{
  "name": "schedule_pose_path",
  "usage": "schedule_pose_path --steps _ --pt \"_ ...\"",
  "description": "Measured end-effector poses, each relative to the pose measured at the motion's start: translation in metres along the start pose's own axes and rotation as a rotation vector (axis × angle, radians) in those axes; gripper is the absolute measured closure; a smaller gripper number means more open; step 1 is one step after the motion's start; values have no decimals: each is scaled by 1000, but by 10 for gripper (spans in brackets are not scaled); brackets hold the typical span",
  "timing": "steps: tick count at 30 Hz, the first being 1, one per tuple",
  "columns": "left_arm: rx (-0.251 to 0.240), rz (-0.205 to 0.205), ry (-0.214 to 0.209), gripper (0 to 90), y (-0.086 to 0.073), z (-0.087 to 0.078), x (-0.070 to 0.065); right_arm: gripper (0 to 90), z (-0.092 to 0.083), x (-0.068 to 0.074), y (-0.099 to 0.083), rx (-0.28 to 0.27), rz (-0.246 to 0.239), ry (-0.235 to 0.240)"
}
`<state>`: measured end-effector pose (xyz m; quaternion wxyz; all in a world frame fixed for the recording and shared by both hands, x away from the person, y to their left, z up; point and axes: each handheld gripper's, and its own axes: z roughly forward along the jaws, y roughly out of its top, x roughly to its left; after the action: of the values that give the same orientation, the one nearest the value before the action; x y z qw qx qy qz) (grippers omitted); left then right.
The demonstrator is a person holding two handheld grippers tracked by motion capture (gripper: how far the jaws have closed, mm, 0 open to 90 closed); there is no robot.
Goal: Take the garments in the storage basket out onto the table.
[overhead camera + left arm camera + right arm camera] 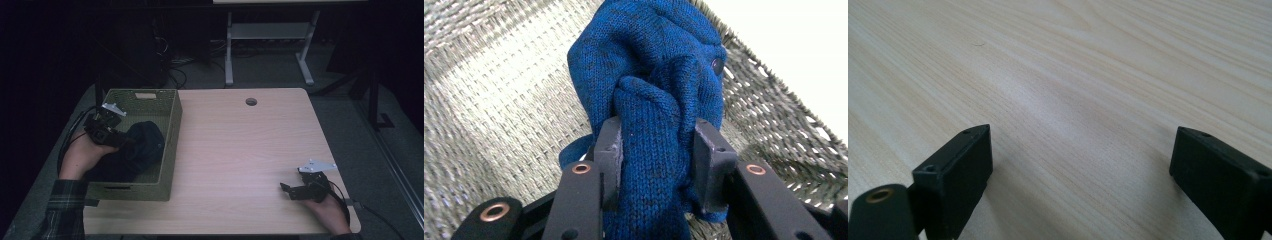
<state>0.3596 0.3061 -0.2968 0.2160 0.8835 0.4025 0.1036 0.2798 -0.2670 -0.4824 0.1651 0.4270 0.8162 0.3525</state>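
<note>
My left gripper (658, 150) clamps a bunched fold of the blue knitted garment (649, 70) inside the green woven basket (172, 130), while my far-off right gripper (1080, 175) rests open-jawed on the light wooden table (240, 150).

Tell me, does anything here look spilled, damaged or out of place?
Nothing stands out. The blue knitted garment is bunched up, but only because the left gripper pinches a fold of it inside the woven basket. The right gripper is open over the table.
</note>
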Motion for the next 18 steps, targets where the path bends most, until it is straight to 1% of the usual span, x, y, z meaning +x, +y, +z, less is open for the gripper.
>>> schedule_pose_path --steps 3,4,6,9,18 --pt "9 13 0 617 4 -6 1 96 0 0 0 0 0 0" --pt "6 15 0 617 6 -10 1 96 0 0 0 0 1 0" --pt "1 11 1 617 7 -12 1 96 0 0 0 0 0 0" --pt "-5 21 5 617 12 -21 0 96 0 0 0 0 1 0" --pt "-12 34 3 617 23 -35 -1 96 0 0 0 0 1 0"
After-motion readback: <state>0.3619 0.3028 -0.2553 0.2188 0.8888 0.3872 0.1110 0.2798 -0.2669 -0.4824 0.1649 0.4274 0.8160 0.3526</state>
